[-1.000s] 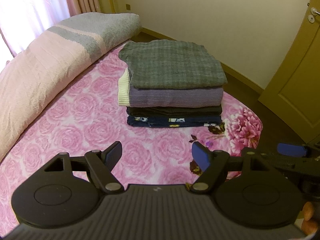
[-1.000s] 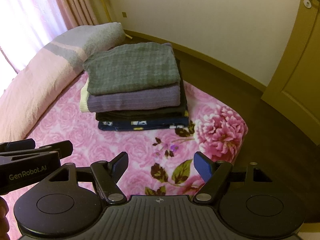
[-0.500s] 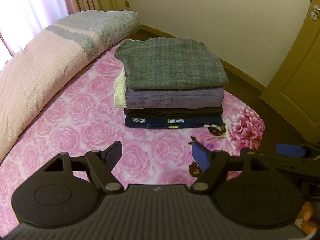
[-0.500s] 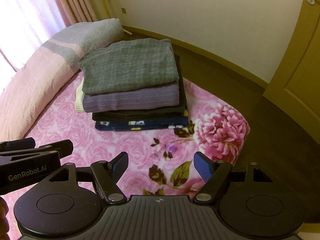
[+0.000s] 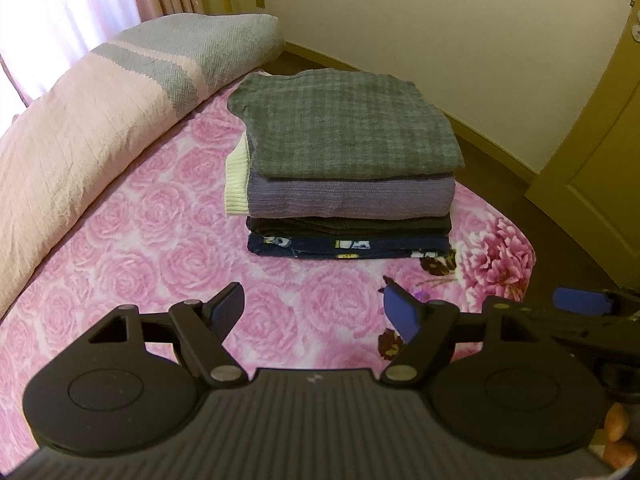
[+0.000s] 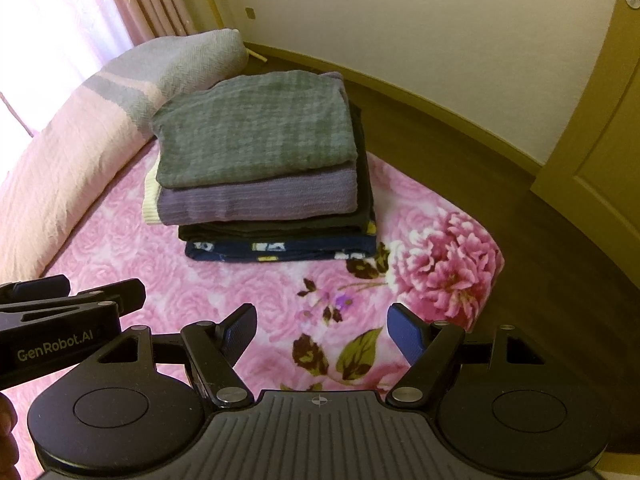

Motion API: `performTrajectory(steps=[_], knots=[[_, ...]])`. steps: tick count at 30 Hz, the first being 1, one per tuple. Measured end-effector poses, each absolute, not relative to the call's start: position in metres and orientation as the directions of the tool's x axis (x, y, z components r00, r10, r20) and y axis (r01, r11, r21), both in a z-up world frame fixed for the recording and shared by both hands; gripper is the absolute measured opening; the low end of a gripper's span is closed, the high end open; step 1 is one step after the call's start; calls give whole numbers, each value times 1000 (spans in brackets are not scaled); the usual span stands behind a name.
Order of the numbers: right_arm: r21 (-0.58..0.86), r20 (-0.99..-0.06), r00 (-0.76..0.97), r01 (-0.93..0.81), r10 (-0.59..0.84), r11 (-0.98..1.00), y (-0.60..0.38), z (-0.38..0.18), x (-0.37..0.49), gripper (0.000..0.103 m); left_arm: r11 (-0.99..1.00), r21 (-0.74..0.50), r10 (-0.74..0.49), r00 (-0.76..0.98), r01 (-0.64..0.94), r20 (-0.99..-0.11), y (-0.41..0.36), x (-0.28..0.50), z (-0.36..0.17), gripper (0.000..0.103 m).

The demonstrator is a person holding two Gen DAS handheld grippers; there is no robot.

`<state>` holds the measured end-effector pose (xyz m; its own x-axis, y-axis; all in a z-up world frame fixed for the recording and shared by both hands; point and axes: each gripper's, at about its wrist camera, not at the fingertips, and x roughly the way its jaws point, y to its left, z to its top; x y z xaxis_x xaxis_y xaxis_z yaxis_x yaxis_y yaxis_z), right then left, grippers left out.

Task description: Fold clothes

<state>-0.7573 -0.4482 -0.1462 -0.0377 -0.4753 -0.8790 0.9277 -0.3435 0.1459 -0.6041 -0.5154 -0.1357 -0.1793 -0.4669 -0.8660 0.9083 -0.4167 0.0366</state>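
Rose-print pink blanket [image 5: 132, 240], wooden floor [image 6: 460, 152]

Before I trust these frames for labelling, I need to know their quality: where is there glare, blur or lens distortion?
Left wrist view: window behind the curtains blown out white; folded stack sharp; fisheye bends the baseboard and door. Right wrist view: same window glare at top left; grey top garment slightly soft, floral blanket near the lens blurrier; dark vignette in the corners.

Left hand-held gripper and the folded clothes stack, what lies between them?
Only bare rose-print blanket lies between the left hand-held gripper and the folded clothes stack, per the left wrist view.
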Motion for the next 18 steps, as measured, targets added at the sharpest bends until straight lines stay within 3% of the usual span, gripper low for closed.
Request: performTrajectory(steps=[18], knots=[[146,-890,-26,930,-456,-338,-458,-156,-774,75,-410,38,-459,-170,911,-872,-522,-620,-145,74]])
